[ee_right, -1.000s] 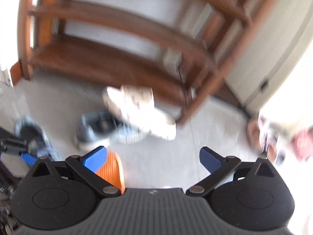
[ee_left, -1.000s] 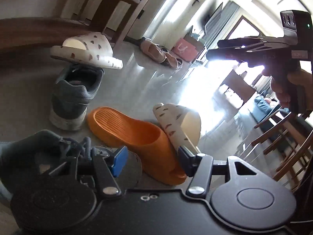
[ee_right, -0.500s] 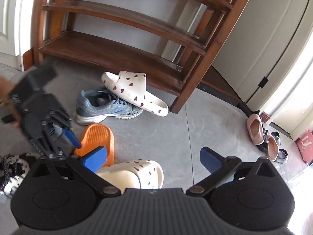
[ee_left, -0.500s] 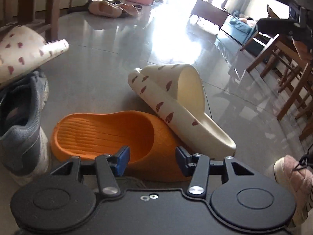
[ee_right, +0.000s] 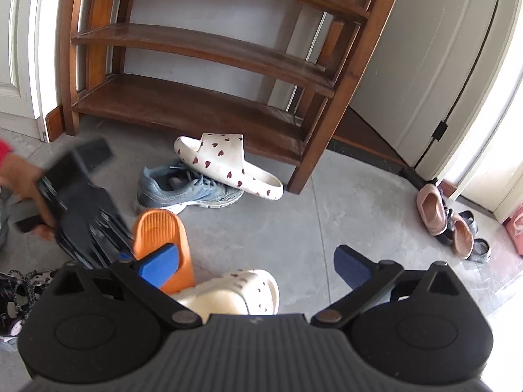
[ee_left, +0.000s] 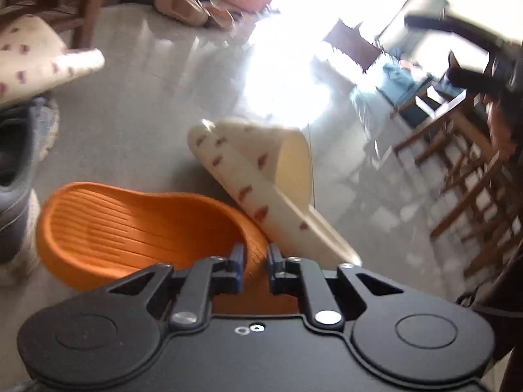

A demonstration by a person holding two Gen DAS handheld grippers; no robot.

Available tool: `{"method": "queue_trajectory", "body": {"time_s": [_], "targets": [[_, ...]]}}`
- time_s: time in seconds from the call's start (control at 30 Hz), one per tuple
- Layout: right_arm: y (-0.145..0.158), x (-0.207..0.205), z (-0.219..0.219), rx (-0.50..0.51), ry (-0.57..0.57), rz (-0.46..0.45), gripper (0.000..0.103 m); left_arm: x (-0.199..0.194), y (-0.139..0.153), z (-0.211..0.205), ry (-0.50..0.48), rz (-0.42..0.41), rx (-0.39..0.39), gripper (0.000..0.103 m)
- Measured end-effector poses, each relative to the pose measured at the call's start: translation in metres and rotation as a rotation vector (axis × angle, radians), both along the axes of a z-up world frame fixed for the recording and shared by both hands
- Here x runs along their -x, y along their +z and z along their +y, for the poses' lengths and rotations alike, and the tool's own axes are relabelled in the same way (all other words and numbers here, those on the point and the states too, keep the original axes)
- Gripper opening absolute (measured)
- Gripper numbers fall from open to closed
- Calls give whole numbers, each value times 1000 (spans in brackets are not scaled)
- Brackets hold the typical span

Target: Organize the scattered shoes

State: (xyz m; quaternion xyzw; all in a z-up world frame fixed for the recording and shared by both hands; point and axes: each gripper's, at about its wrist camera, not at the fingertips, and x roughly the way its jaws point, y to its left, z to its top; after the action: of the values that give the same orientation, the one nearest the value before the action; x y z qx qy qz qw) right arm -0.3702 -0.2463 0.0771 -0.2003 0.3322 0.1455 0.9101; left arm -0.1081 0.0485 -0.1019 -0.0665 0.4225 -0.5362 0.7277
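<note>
My left gripper [ee_left: 254,261] is shut on the toe edge of an orange slipper [ee_left: 137,225] that lies on the grey floor; the slipper also shows in the right wrist view [ee_right: 161,238]. A white heart-print slide [ee_left: 261,179] leans against the orange slipper, and it shows below my right gripper [ee_right: 235,294]. My right gripper [ee_right: 255,268] is open and empty, held above the floor. A second heart-print slide [ee_right: 225,166] rests on a grey-blue sneaker [ee_right: 186,189] in front of the wooden shoe rack [ee_right: 202,52]. The left gripper's body [ee_right: 81,209] shows at left.
Pink and dark shoes [ee_right: 447,225] lie by the door at right. A black patterned shoe [ee_right: 16,294] sits at the lower left. Wooden chairs [ee_left: 464,176] stand to the right of the left gripper. The rack's three shelves hold nothing.
My left gripper has closed its fingers onto the orange slipper's toe edge. The right gripper has risen slightly, so more of the rack shows.
</note>
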Motion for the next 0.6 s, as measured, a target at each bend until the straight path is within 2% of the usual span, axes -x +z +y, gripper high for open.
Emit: {"method": "queue_trajectory", "body": {"time_s": [0.03,0.1,0.13,0.2,0.23,0.27,0.33,0.4,0.43,0.47,0.5,0.57,0.6], "targets": [[-2,-2,1,-5,0,8,102,3,10,13,12,18,64,0],[-6,-7,1,-17,1,26,102,12,24,23,20,4,70,0],[-8,-9,3,-14,3,28,102,14,25,23,1,-27,23,0],[-12,-13,8,-10,10,32,102,19,27,19,-22,-125,-93,9],[-13,-14,8,-12,12,34,102,19,25,16,-52,-149,-145,19],[-14,-15,11,-23,21,43,102,22,23,12,-123,-167,-190,24],[-16,-14,14,-19,34,44,102,33,22,1,-181,-238,-253,24],[-16,-10,16,-1,48,37,102,46,22,-13,-176,-325,-319,27],[-15,-8,17,9,56,30,102,55,19,-22,-133,-410,-374,24],[-15,-5,17,18,65,24,102,64,15,-27,-140,-480,-410,27],[-15,-4,17,21,67,22,102,71,10,-31,-163,-518,-433,30],[-14,-1,14,43,68,15,103,80,4,-34,-161,-544,-467,37],[-15,0,13,49,67,16,103,84,4,-35,-151,-531,-453,37]]}}
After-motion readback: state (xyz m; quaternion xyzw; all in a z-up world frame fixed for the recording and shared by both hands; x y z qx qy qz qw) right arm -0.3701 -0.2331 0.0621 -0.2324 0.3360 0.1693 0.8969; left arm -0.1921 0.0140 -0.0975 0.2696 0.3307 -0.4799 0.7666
